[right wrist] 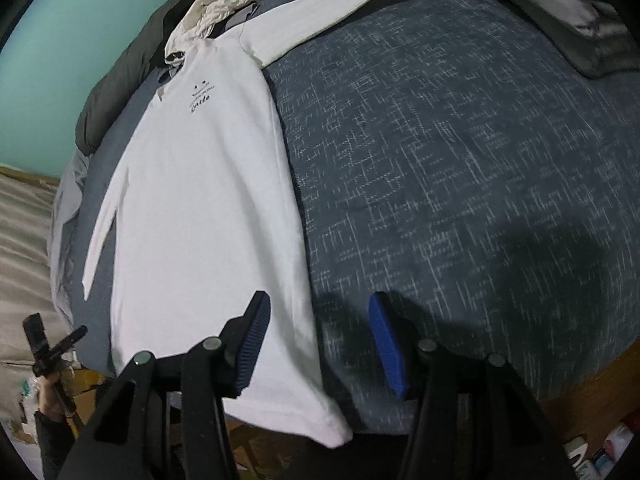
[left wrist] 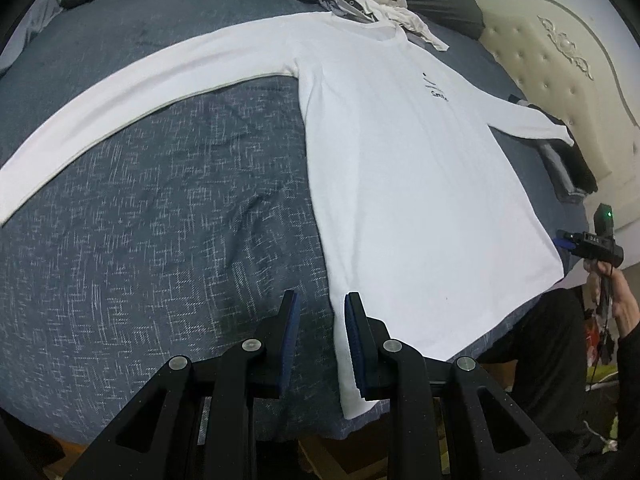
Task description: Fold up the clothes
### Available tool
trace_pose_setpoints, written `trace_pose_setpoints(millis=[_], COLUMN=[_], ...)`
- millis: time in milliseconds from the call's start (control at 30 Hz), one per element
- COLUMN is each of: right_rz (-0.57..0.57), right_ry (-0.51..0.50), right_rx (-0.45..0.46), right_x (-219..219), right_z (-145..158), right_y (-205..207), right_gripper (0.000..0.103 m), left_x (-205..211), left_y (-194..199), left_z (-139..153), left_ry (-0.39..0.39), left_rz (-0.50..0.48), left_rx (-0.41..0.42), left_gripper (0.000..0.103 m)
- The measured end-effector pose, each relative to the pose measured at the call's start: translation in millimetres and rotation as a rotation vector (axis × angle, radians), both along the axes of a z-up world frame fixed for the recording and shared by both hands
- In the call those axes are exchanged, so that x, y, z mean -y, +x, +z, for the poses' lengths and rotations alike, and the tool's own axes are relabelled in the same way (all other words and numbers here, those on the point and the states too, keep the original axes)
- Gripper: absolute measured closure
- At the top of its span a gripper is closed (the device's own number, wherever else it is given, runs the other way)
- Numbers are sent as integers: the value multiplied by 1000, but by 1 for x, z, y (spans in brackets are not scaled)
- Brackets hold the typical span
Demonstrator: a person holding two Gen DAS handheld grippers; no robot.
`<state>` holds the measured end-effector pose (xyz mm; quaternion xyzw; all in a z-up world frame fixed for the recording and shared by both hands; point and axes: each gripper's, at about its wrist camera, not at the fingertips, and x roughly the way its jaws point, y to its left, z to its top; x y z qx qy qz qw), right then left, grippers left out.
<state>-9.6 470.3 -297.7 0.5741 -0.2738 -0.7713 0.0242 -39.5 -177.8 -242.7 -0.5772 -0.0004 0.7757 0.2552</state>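
**So far: shirt spread flat, no fold made**

Plainly, the work is at its start. The white long-sleeved shirt point(left wrist: 400, 168) lies face up on the blue-grey bed point(left wrist: 160, 220), front print showing, body smooth and both sleeves stretched out to the sides. Its hem reaches the near edge of the bed, with one bottom corner hanging slightly over. No sleeve has been turned in and no part of the body is doubled over, so the spreading looks finished and every fold is left to do.

The left gripper point(left wrist: 322, 300) hovers over one bottom corner of the shirt. Its jaws stand narrowly apart, straddling the side edge of the cloth, and nothing is pinched between the pads as far as the left wrist view shows. The right gripper point(right wrist: 316, 304) hangs over the other bottom corner, jaws wider apart and empty; one finger sits above the white cloth and the other above bare bedding.

With a gripper poised at each hem corner, I judge the next step to be taking hold of the hem.

Further garments wait: a crumpled pale garment point(left wrist: 384, 4) lies just beyond the collar, and dark clothes point(left wrist: 568, 164) sit beside the far sleeve end near the headboard point(left wrist: 560, 52). None of these looks neatly folded.
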Motion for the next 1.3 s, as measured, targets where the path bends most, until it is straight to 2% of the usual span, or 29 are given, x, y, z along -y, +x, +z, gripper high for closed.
trace_pose_setpoints(millis=[200,300,400,467,533,700,1033,1167,1267,1300], right_rz=[3,32,66,86,103,128,76,38,36,37], right_ry=[13,35,64,87,106,169,195,50,83,87], right_rx=[18,21,25,29,34,12,-25,-82,-77,-73], right_x=[2,8,15,18,21,24,2,-1,1,2], right_z=[-9,-11,-12,-13,-14,-7,10,10,12,11], right_y=[-14,-19,-21,-22,-23,-21,-15,-13,-16,-17], right_gripper=[63,69,82,86,93,102,103,103,95,82], left_x=[-12,-18,-25,-31,-36,-43,-45,-45,-44,-43], left_y=[7,11,13,13,13,13,12,12,11,10], left_z=[2,1,0,-1,-1,3,1,-1,-3,-3], left_ry=[-3,-35,-54,-59,-69,-82,-82,-82,-106,-115], left_rz=[-7,1,-1,-11,-17,-31,-29,-23,-11,-3], left_rx=[-11,-35,-46,-51,-61,-76,-73,-71,-82,-90], left_gripper=[77,69,69,68,61,59,58,56,46,42])
